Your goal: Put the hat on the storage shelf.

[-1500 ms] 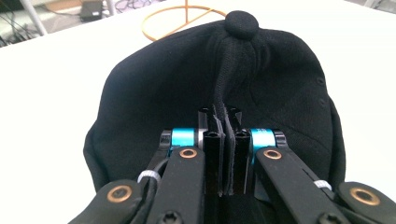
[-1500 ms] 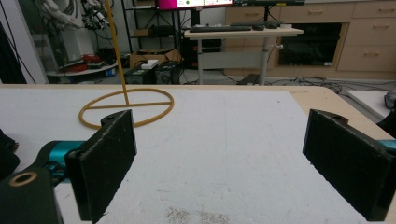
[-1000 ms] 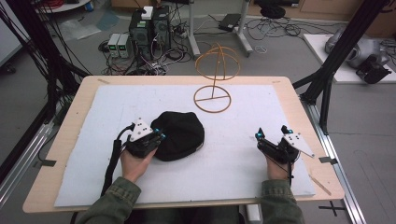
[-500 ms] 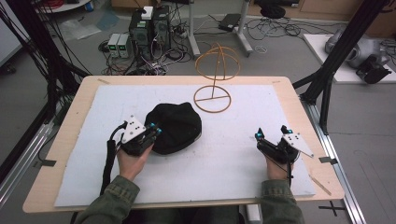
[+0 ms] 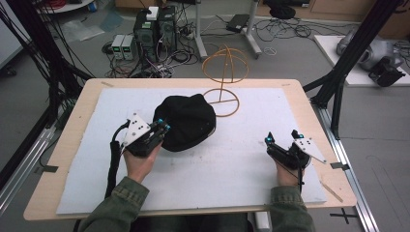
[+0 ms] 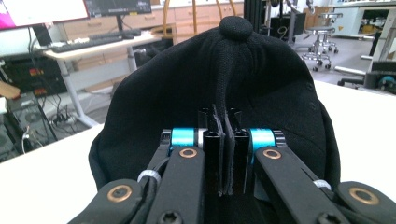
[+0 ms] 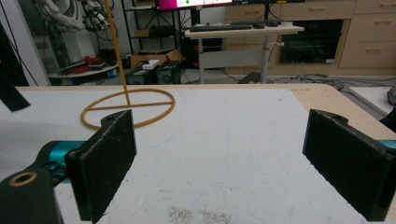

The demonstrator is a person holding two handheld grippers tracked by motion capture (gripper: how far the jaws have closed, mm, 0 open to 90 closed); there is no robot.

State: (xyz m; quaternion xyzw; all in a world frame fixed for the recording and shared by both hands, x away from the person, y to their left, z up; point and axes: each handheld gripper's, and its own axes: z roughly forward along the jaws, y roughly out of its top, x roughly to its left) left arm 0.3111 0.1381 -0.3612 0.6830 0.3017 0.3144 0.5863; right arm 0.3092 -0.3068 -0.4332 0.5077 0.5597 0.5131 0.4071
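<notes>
The left gripper (image 5: 161, 129) is squeezed tight on a fold of the black cap (image 5: 186, 121). In the left gripper view the jaws are pressed together with just a thin bit of cloth between them. The cap (image 6: 261, 79) sits near the middle of the white mat (image 5: 232, 169), and its near side is tipped up off the mat.

That pinch is small. I think the cloth could slide out if the hand jerks, and the cap would flop back down. The cap is soft, so it could also sag and drag on the mat.

The right gripper (image 5: 283, 140) rests near the right side of the mat, well apart from the cap. Its jaws are wide apart with nothing in them.

Just behind the cap is the yellow wire stand (image 5: 223, 79). Its ring base (image 7: 127, 110) lies flat on the mat. If the cap swings low it could bump the stand and knock it over. It needs to go up high first.

There is lots of open mat between the two hands. The table edge (image 5: 193, 81) is farther back, past the stand.
</notes>
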